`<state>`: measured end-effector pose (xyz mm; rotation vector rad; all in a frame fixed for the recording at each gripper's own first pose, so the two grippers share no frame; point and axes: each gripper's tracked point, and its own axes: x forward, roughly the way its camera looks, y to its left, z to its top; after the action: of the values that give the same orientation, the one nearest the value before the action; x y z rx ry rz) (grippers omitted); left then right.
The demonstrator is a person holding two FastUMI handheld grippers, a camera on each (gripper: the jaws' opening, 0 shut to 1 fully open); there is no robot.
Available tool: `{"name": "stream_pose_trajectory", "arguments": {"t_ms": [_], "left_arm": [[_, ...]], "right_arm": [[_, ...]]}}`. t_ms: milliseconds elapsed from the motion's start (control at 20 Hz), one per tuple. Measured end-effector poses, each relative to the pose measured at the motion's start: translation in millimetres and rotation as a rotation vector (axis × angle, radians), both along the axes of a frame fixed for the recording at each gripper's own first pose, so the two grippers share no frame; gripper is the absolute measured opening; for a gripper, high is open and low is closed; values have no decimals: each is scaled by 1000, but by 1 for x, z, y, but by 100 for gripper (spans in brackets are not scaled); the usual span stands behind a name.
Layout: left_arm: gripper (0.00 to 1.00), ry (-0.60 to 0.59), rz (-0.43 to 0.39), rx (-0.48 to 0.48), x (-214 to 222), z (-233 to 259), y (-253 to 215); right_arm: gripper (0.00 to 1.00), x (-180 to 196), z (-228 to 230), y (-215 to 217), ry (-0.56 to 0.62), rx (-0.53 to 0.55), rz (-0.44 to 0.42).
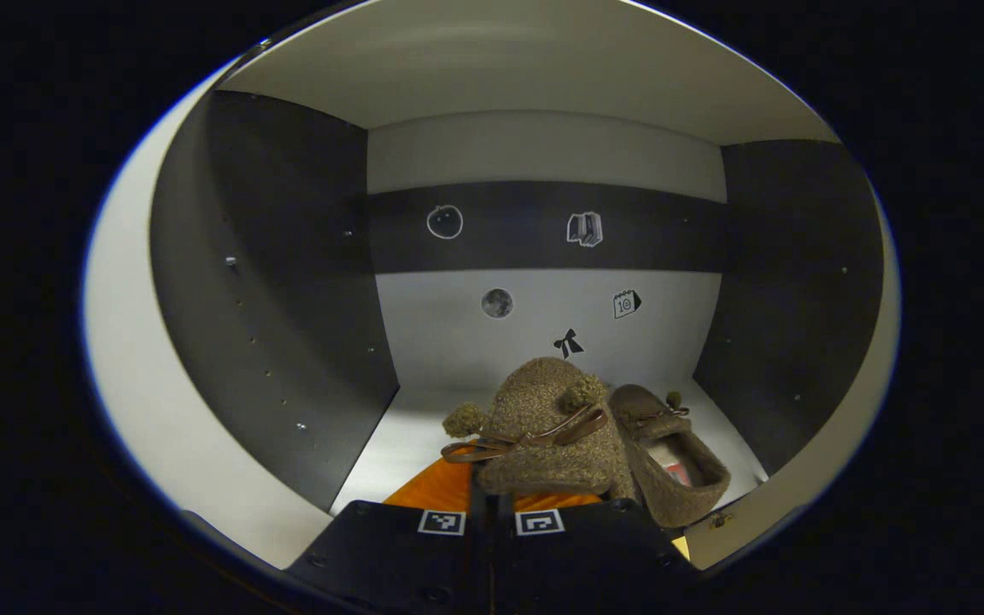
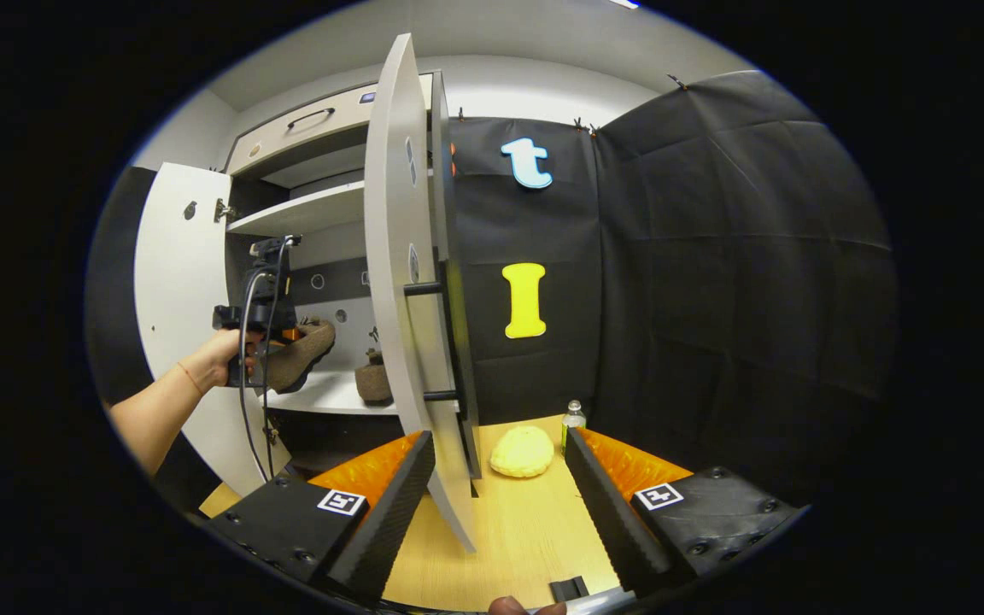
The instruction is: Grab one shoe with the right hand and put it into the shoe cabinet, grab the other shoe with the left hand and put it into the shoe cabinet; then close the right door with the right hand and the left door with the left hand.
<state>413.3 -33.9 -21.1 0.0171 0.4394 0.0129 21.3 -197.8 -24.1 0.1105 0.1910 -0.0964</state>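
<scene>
While carried into the shoe cabinet [image 1: 270,282], left gripper [image 1: 492,504] clamped on fuzzy shoe [image 1: 543,436], low centre of left gripper view; other shoe [image 1: 671,461] already shelved beside it at lower right. In right gripper view, right gripper [image 2: 492,504] spread, empty, straddling right door [image 2: 398,299]; left door [image 2: 176,299] at left. Both doors open, left to close.

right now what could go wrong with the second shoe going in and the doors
The left tool is shut on the held shoe, close beside the first shoe on the shelf; setting it down may nudge that one. The right door stands open between the right tool fingers; closing early could hit the person's hand.
</scene>
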Motion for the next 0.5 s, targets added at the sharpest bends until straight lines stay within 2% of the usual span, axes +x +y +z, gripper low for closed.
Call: {"name": "stream_pose_trajectory", "arguments": {"t_ms": [100, 250, 500], "left_arm": [[7, 74, 11, 1, 25, -23, 0], [7, 162, 24, 53, 48, -55, -1], [7, 227, 31, 103, 69, -83, -6]], "right_arm": [[99, 1, -1, -7, 2, -5, -10], [99, 4, 1, -14, -1, -20, -26], [99, 11, -5, -30, 13, -18, -43]]}}
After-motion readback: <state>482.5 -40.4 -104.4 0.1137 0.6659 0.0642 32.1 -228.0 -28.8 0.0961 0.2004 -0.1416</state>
